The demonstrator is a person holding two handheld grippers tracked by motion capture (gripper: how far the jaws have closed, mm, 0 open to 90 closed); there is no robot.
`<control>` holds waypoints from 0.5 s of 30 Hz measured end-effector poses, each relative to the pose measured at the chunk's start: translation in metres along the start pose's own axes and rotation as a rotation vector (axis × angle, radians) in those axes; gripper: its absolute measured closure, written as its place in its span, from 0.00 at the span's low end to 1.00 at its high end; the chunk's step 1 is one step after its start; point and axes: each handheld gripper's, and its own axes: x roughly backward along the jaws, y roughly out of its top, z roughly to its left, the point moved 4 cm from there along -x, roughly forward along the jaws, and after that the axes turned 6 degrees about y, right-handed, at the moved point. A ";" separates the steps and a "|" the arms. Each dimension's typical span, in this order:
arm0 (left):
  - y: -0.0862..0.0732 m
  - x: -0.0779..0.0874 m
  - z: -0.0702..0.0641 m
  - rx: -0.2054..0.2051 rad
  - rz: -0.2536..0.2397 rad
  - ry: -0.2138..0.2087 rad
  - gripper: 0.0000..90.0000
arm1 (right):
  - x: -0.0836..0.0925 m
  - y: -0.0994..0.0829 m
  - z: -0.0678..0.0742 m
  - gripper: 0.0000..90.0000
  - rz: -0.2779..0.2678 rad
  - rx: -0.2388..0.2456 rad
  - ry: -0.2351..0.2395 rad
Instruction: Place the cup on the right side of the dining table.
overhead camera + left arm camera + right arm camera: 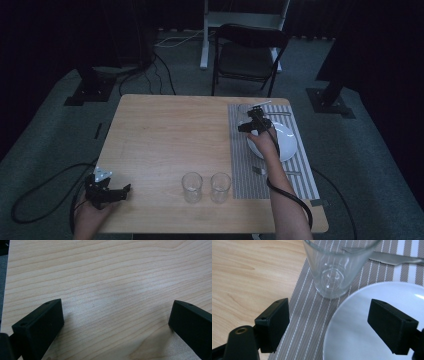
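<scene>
Here the right gripper (pixel 329 322) hovers with its jaws spread and empty just short of the glass (pixel 335 267) standing on the striped placemat (pixel 309 322) beside the white plate (pixel 362 325), so a careless approach could tip the glass.

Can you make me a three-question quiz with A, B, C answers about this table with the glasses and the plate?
1. Where does the white plate lie?
A. on the striped placemat
B. on the chair
C. on the floor

2. How many drinking glasses stand on the table?
A. one
B. three
C. five

3. How are the right gripper jaws?
A. shut on a fork
B. open, holding nothing
C. shut on the plate

Answers:
1 A, the plate sits on the stripes.
2 B, two stand at the near edge, one by the plate.
3 B, the jaws stand apart, short of that glass.
</scene>
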 end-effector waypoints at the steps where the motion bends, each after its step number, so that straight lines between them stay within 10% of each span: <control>1: 0.000 0.000 0.000 0.000 0.000 0.000 0.00 | 0.001 -0.002 0.000 0.19 -0.002 -0.001 0.010; 15: 0.000 0.000 0.000 0.001 0.000 0.000 0.00 | 0.021 -0.033 0.005 0.20 -0.028 0.045 0.026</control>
